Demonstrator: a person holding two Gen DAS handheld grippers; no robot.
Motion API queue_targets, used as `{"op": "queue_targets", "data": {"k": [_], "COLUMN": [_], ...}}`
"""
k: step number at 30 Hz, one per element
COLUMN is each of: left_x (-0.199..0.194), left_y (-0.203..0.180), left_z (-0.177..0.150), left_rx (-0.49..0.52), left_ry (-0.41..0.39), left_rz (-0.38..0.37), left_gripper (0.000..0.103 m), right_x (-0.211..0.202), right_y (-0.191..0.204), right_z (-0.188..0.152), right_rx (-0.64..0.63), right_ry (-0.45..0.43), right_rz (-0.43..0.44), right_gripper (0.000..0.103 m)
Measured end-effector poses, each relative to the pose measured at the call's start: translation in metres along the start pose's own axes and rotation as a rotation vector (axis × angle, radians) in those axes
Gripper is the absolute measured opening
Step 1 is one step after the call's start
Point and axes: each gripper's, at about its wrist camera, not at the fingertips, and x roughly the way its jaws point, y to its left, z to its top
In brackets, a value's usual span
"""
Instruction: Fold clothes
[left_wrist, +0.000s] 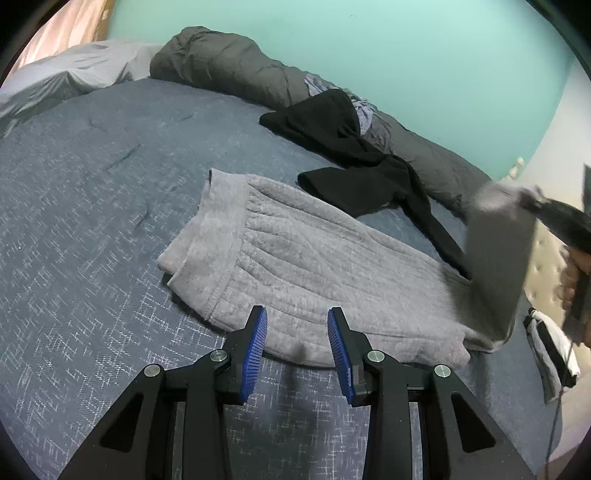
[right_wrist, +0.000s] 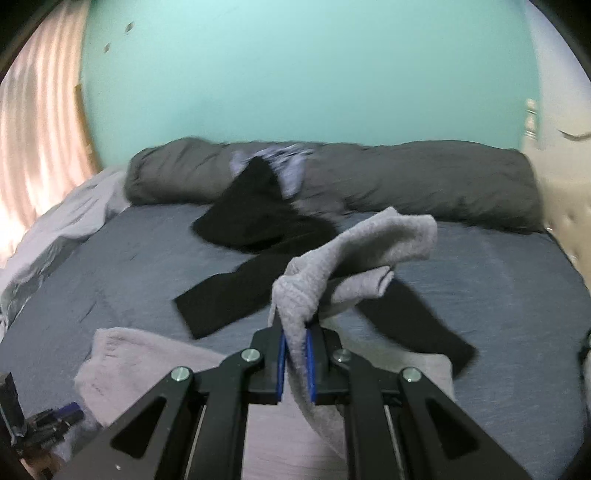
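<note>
Right gripper (right_wrist: 295, 354) clamped on the leg end of the grey sweatpants (left_wrist: 295, 258); left gripper (left_wrist: 297, 332) parted and empty

The grey sweatpants lie flat on the blue bedsheet (left_wrist: 92, 221), waistband toward the far left, one leg end lifted clear of the sheet and pinched between the blue pads (right_wrist: 281, 363) of the right gripper, with the cloth bunched and draped over the jaws. The left gripper hovers just above the near edge of the sweatpants, its pads apart with nothing between them. A black garment (left_wrist: 354, 147) lies spread beyond the sweatpants, partly against the dark grey rolled duvet (left_wrist: 229, 62) along the teal wall (left_wrist: 406, 55). A hand (left_wrist: 570, 277) holding the right gripper shows at the right edge of the left wrist view
</note>
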Motion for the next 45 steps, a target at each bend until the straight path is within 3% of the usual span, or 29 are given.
{"op": "queue_targets", "data": {"k": [5,9,13,18,20,23,28,29,31,33,36,42,45], "left_x": [-0.007,-0.008,-0.013,-0.016,-0.016,-0.014,-0.013,-0.013,-0.013,-0.013,-0.013,-0.014,-0.014], "left_y": [0.015,0.02,0.022,0.026,0.025,0.026,0.024,0.025,0.025,0.025,0.025,0.029,0.03], "left_z": [0.001,0.002,0.004,0.005,0.005,0.004,0.003,0.003,0.003,0.003,0.003,0.004,0.004], "left_rx": [-0.028,-0.052,-0.055,-0.087,-0.076,-0.084,-0.083,-0.083,-0.086,-0.085,-0.083,-0.093,-0.096], "left_ry": [-0.01,-0.008,-0.025,-0.023,-0.025,-0.02,-0.018,-0.019,-0.02,-0.02,-0.02,-0.019,-0.018], "left_rz": [0.009,-0.004,-0.014,-0.032,-0.029,-0.029,-0.03,-0.03,-0.03,-0.029,-0.027,-0.026,-0.026], "left_gripper": [0.037,0.038,0.038,0.038,0.038,0.038,0.038,0.038,0.038,0.038,0.038,0.038,0.038], "right_x": [0.026,0.052,0.069,0.074,0.082,0.089,0.079,0.077,0.075,0.071,0.062,0.071,0.081], "right_y": [0.078,0.127,0.157,0.196,0.205,0.212,0.207,0.207,0.209,0.212,0.206,0.175,0.177], "right_z": [-0.007,-0.023,-0.045,-0.073,-0.082,-0.093,-0.094,-0.095,-0.099,-0.101,-0.092,-0.08,-0.085], "right_rx": [-0.034,-0.106,-0.141,-0.285,-0.29,-0.297,-0.293,-0.286,-0.273,-0.27,-0.228,-0.091,-0.097], "right_ry": [0.034,0.117,0.187,0.216,0.266,0.321,0.314,0.325,0.352,0.36,0.319,0.315,0.344], "right_rz": [0.097,0.093,0.106,0.134,0.182,0.191,0.208,0.238,0.323,0.373,0.377,0.29,0.304], "right_gripper": [0.008,0.008,0.008,0.008,0.012,0.013,0.017,0.023,0.044,0.045,0.045,0.045,0.045]}}
